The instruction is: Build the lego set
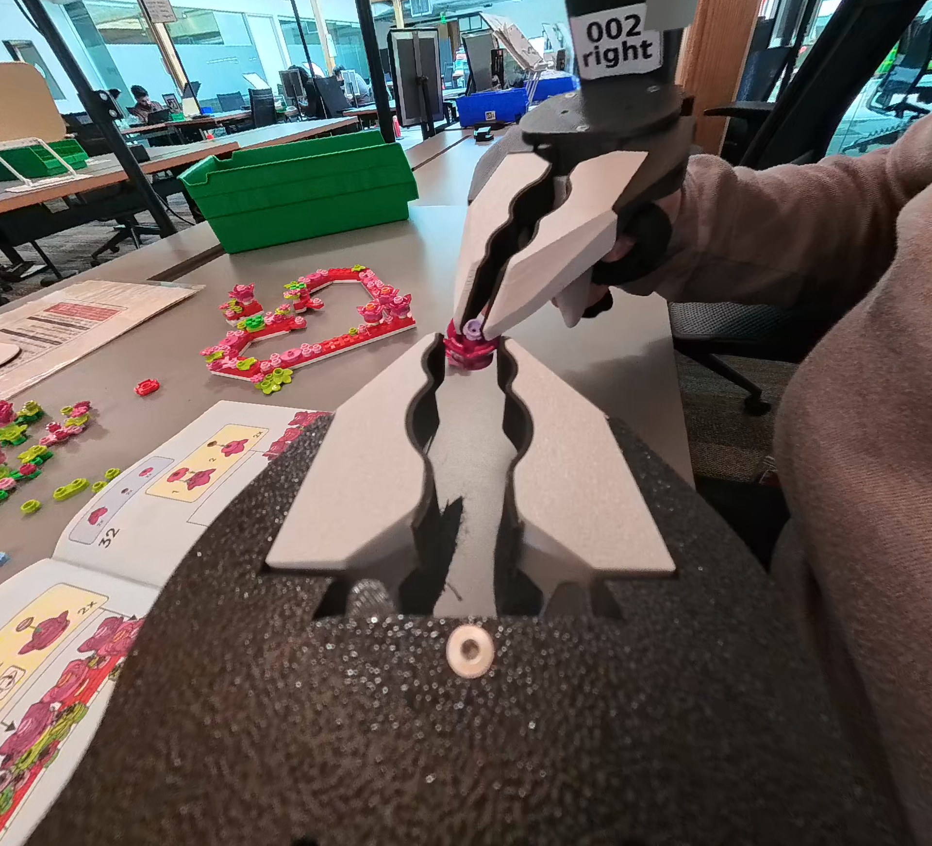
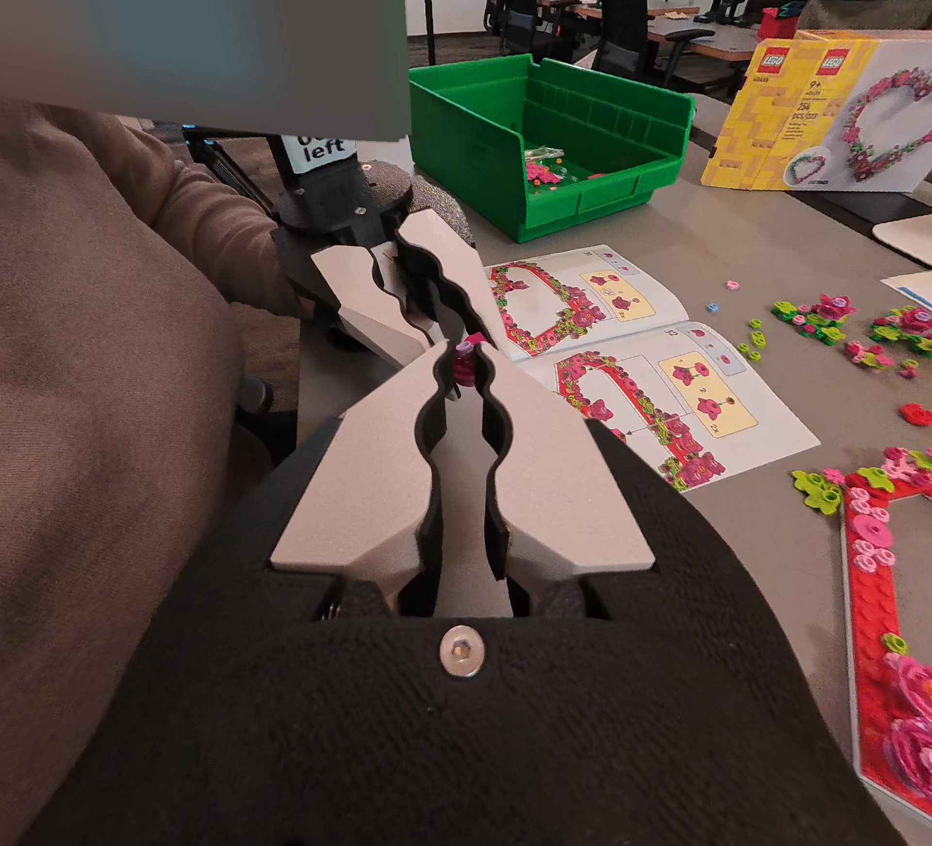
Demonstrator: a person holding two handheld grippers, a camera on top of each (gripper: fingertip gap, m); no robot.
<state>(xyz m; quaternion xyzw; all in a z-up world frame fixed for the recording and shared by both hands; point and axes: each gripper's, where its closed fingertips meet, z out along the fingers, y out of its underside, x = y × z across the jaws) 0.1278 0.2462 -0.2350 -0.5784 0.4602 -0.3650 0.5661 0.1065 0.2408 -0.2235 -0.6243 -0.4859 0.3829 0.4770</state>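
Note:
My left gripper (image 1: 470, 343) is shut on a magenta rose piece (image 1: 469, 351) and holds it just above the grey table. My right gripper (image 1: 473, 320) comes down from above, shut on a small lavender round stud (image 1: 474, 328) that sits on top of the rose. In the right wrist view my right gripper (image 2: 461, 348) pinches the stud over the rose (image 2: 464, 370), and the left gripper's fingers (image 2: 368, 302) reach in from the upper left. The red heart frame (image 1: 312, 327) with flowers on it lies to the left; it also shows in the right wrist view (image 2: 867, 569).
An open instruction booklet (image 1: 166, 494) (image 2: 655, 367) lies beside the grippers. A green bin (image 1: 302, 196) (image 2: 555, 140) stands behind. The set's box (image 2: 832, 115) is at the far right. Loose flower pieces (image 1: 40, 443) (image 2: 832, 317) and a red round piece (image 1: 147, 386) lie scattered. The person's sleeve (image 1: 832, 367) fills the right. Less than 4 cm separates the two grippers' tips.

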